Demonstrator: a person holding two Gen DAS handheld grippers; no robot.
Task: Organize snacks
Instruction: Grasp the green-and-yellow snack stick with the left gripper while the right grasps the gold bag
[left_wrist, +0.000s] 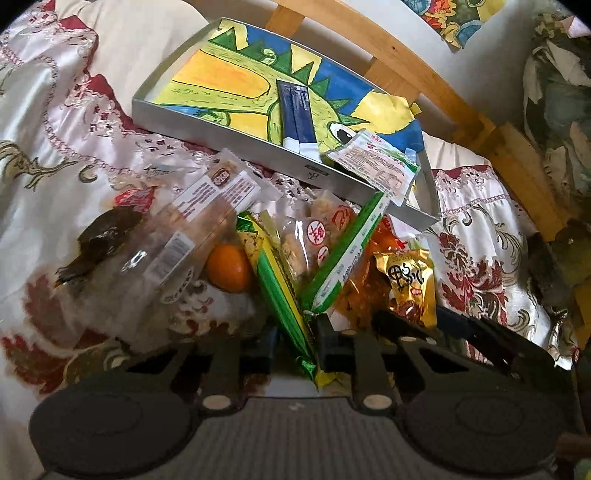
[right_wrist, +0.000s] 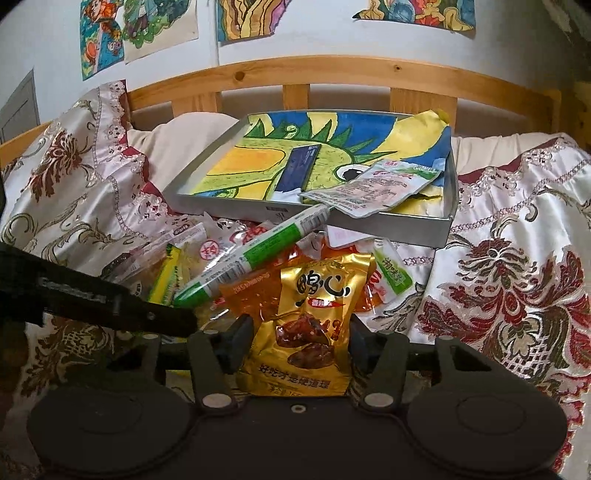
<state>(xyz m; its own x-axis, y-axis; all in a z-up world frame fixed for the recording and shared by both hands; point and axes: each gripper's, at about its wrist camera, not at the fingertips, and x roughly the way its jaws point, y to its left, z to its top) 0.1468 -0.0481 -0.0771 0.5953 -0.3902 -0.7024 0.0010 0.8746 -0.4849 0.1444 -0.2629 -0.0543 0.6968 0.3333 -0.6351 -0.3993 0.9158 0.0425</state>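
A heap of snacks lies on the bed in front of a grey tray (left_wrist: 229, 136) lined with a dinosaur drawing. My left gripper (left_wrist: 295, 343) is shut on the near end of a long green and yellow packet (left_wrist: 273, 269). My right gripper (right_wrist: 299, 339) is shut on a gold packet (right_wrist: 314, 295), its pads touching both side edges; that gold packet (left_wrist: 406, 273) lies at the heap's right. A green and white sausage tube (right_wrist: 251, 254) lies across the heap. In the tray (right_wrist: 369, 229) are two dark blue sachets (left_wrist: 295, 110) and a white packet (left_wrist: 373, 162).
An orange fruit (left_wrist: 227, 267), a clear-wrapped pastry pack (left_wrist: 192, 229) and a cracker bag (left_wrist: 314, 232) sit in the heap. The embroidered satin cover (right_wrist: 517, 258) spreads on both sides. A wooden bed rail (right_wrist: 295, 74) and a wall with drawings (right_wrist: 103, 40) stand behind the tray.
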